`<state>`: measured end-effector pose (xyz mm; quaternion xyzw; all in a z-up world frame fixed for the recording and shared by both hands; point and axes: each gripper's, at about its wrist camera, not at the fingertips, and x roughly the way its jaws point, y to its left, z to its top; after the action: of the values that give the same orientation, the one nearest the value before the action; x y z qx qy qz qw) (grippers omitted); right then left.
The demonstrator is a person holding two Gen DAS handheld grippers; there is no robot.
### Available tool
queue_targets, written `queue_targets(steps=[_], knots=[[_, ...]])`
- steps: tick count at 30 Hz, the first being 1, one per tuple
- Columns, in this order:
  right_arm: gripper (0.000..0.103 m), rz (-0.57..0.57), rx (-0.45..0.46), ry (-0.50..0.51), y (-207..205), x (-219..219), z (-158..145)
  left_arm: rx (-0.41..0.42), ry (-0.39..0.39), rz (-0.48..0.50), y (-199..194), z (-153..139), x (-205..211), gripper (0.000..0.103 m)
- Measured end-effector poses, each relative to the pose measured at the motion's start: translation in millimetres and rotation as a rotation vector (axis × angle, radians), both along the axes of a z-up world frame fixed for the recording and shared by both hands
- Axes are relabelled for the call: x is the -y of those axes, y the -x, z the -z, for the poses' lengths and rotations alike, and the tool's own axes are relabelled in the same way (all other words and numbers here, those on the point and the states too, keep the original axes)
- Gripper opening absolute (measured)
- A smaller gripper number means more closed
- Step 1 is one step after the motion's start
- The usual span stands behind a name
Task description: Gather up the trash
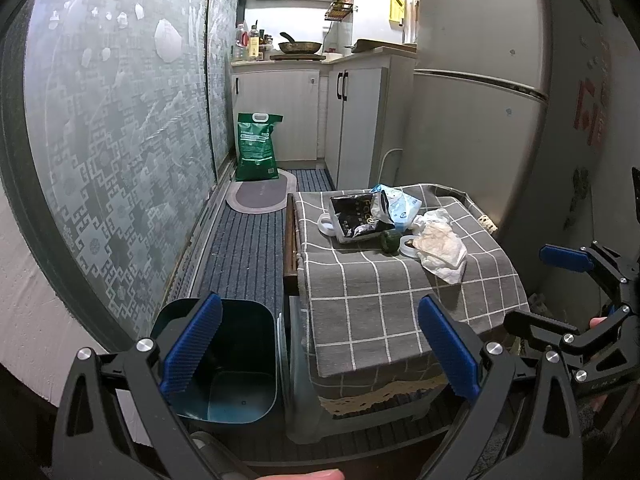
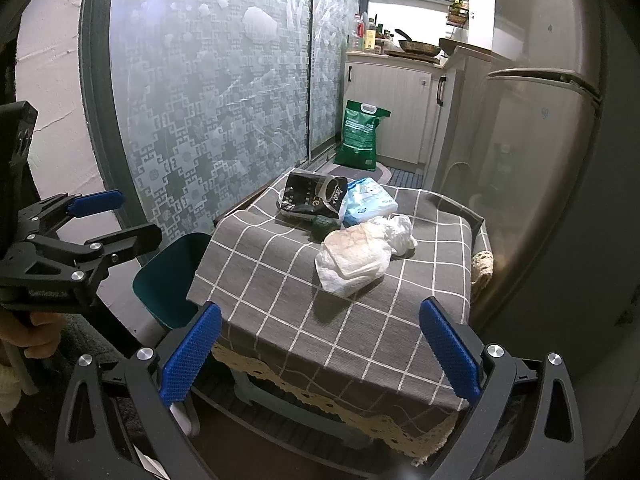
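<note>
Trash lies on a small table with a grey checked cloth (image 1: 360, 300) (image 2: 320, 320): a crumpled white tissue wad (image 1: 440, 246) (image 2: 354, 258), a black foil bag (image 1: 356, 216) (image 2: 310, 198), a light blue wipes pack (image 1: 400, 204) (image 2: 370, 200) and a dark green ball (image 1: 390, 242) (image 2: 325, 227). A dark teal bin (image 1: 224, 364) (image 2: 170, 276) stands on the floor left of the table, open and empty. My left gripper (image 1: 320, 356) (image 2: 104, 220) is open, above the bin and table's near edge. My right gripper (image 2: 320, 360) (image 1: 552, 292) is open, short of the table's front.
A frosted patterned sliding door (image 1: 120, 140) runs along the left. A fridge (image 1: 480, 100) stands right of the table. A green sack (image 1: 256, 148) and an oval mat (image 1: 260, 196) lie on the striped floor mat before the kitchen cabinets (image 1: 288, 112).
</note>
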<state>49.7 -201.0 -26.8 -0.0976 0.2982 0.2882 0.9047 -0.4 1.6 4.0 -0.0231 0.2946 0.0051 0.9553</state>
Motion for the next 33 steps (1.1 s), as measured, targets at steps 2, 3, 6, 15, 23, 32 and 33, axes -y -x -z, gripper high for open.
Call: queue_targets(steps=[2,3,6,15,23,32,33], knots=[[0.100,0.002,0.000,-0.001,0,2,1,0.000,-0.001,0.000,0,0,0,0.100],[0.100,0.003,-0.001,0.000,-1,3,1,0.000,-0.001,0.000,0,0,0,0.100],[0.100,0.004,0.000,0.001,0,4,0,0.000,-0.002,0.002,0,2,4,0.100],[0.100,0.009,-0.003,0.002,1,9,-1,-0.001,-0.008,0.016,-3,1,16,0.100],[0.100,0.011,-0.005,0.004,1,11,0,0.001,-0.010,0.020,-4,2,19,0.100],[0.100,0.011,-0.004,0.005,1,12,0,0.001,-0.010,0.019,-4,2,19,0.100],[0.100,0.011,-0.004,0.004,1,12,0,0.001,-0.011,0.018,-4,2,19,0.100]])
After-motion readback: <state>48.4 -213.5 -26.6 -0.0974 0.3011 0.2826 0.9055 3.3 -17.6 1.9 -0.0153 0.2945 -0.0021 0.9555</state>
